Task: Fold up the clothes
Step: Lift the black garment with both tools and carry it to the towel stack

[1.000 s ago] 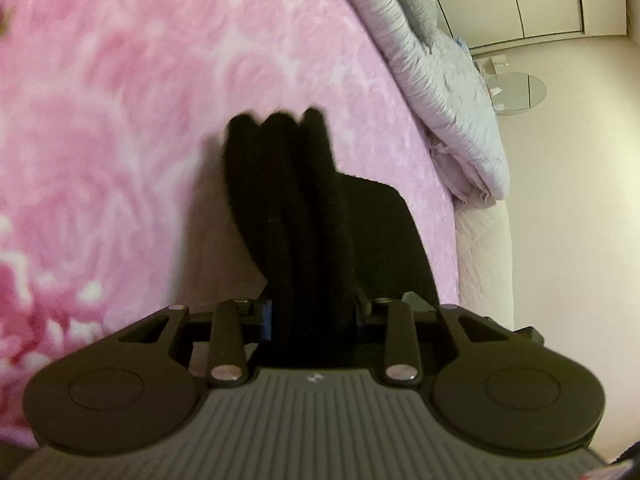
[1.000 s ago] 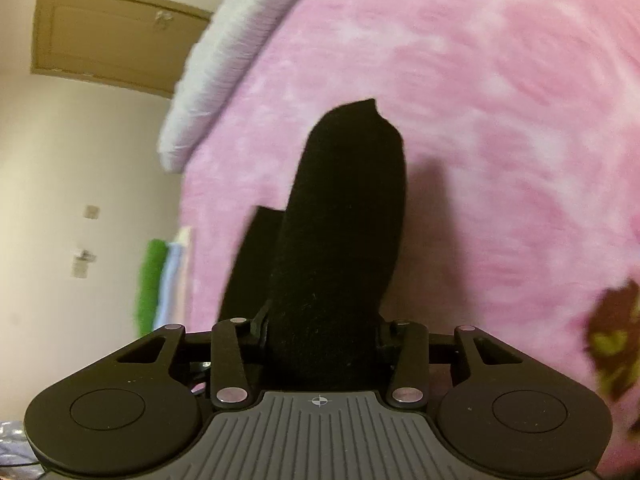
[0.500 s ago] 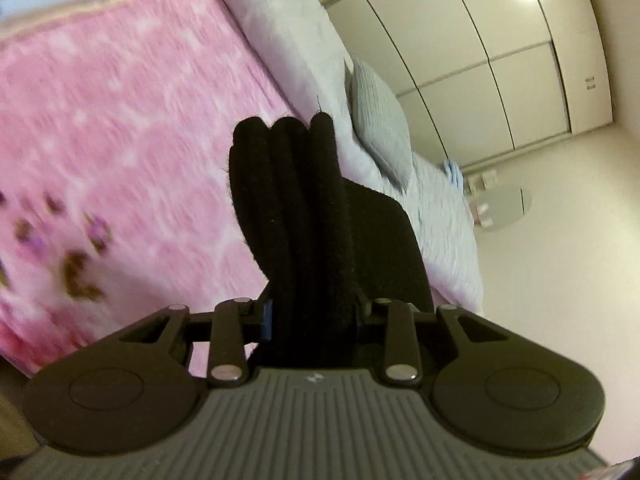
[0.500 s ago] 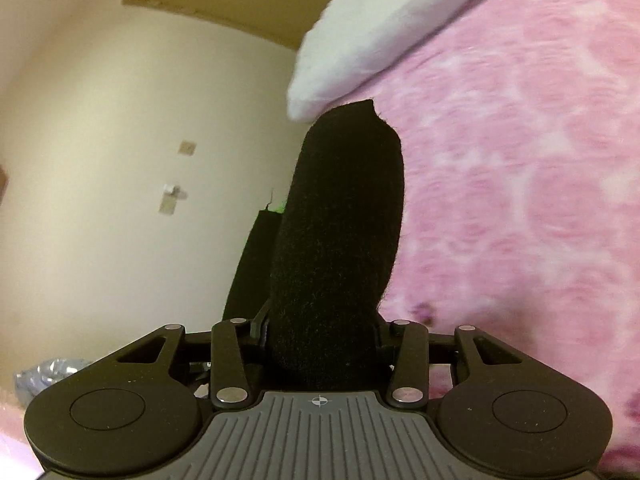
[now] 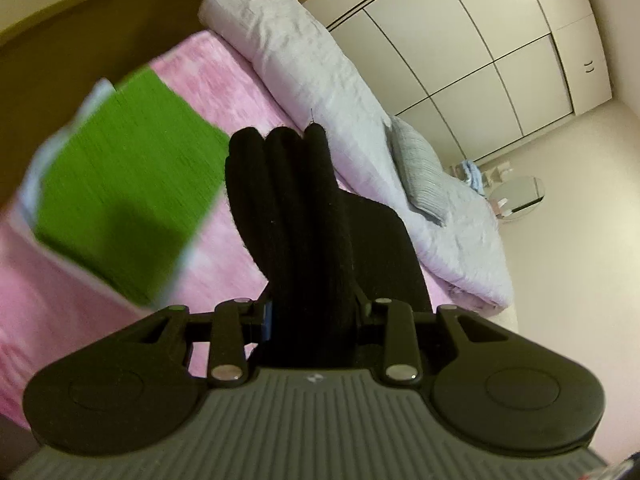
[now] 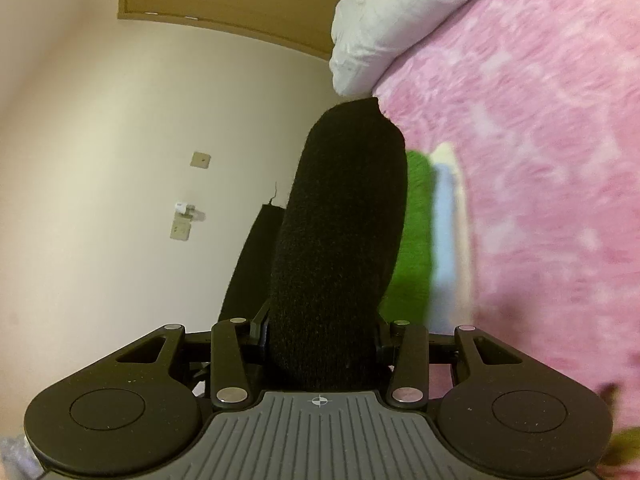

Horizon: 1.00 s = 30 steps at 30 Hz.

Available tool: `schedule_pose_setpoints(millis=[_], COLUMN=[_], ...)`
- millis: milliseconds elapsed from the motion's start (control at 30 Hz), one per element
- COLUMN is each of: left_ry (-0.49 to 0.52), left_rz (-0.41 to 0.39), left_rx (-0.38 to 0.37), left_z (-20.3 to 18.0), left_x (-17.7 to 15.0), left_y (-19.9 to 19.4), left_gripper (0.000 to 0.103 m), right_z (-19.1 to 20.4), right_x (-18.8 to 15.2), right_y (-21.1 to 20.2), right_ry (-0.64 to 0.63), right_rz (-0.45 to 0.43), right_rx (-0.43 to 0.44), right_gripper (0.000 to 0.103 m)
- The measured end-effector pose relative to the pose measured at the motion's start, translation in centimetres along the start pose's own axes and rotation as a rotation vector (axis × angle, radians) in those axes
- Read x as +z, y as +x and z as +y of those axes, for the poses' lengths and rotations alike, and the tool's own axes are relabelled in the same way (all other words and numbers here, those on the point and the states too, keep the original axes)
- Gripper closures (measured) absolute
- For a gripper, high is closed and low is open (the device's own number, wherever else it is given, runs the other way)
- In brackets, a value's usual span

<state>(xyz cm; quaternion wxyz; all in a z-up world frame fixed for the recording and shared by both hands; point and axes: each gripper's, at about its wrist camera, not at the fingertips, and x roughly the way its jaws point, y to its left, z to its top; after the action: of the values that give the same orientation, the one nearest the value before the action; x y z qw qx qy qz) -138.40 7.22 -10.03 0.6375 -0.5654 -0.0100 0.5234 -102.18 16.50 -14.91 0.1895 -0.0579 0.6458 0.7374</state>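
Black garment (image 5: pixel 304 216): a thick, fuzzy black knit, folded. In the left wrist view it showed as three rounded ridges side by side, rising from the lower centre of the frame to the middle, with a flat black panel hanging off to the right. In the right wrist view (image 6: pixel 340 240) it showed as one fat rounded roll in the centre, with a thin black flap to its lower left.
Left gripper (image 5: pixel 312 312): pinched on the folded edge of the black garment; its fingers were hidden by the cloth.
Right gripper (image 6: pixel 324 332): likewise clamped on the garment's thick roll, fingers mostly hidden.
Where the garment was: held up between both grippers, above the pink blanket (image 5: pixel 224 64).
Green folded item (image 5: pixel 120 192): blurred, at the left of the left wrist view, lying on pale folded cloth on the blanket; in the right wrist view (image 6: pixel 416 236) a green strip just right of the black roll.
Grey duvet (image 5: pixel 328 92): bunched along the blanket's far edge, upper centre to right.
Change from earlier frames: the grip looked the same. A second before, both views were mostly filled by pink blanket; now wardrobe doors (image 5: pixel 500 40), wall and the green item had come into view.
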Motion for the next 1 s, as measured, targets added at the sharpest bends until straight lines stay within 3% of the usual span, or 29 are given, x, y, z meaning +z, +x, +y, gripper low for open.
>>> schedule_pose_setpoints(millis=[267,433,700,767,900,1000], left_ry=[0.024,0.025,0.009,0.012,-0.05,-0.057], left_rz=[-0.009,0.011,0.067,0.067,0.051,0.036], left_rx=[-0.008,-0.008,-0.001,0.017,0.044,0.055], left_z=[9.0,12.7,16.3,17.1,19.5,19.2], left_x=[9.8,12.9,14.1,13.9,12.8,12.4], left_y=[1.8,4.7,8.5,9.1,9.7,9.3], left_gripper=[0.074,0.074,0.074,0.074,0.07,0.069], right_z=[0.7,-0.7,-3.1,-3.8,-4.1,-3.0], right_x=[2.7,4.0,4.5,4.4,4.6,4.9], right_y=[13.5,17.9,19.5,20.1,21.3,21.5], right_ry=[-0.036,-0.036,0.004,0.0,-0.071,-0.127], right_rz=[-0.032,-0.057,-0.07,-0.064,-0.005,0.039], right_rx=[-0.068,-0.126,-0.191,-0.237,-0.292,-0.344], right_gripper=[0.06,0.06,0.059,0.053,0.046,0.044])
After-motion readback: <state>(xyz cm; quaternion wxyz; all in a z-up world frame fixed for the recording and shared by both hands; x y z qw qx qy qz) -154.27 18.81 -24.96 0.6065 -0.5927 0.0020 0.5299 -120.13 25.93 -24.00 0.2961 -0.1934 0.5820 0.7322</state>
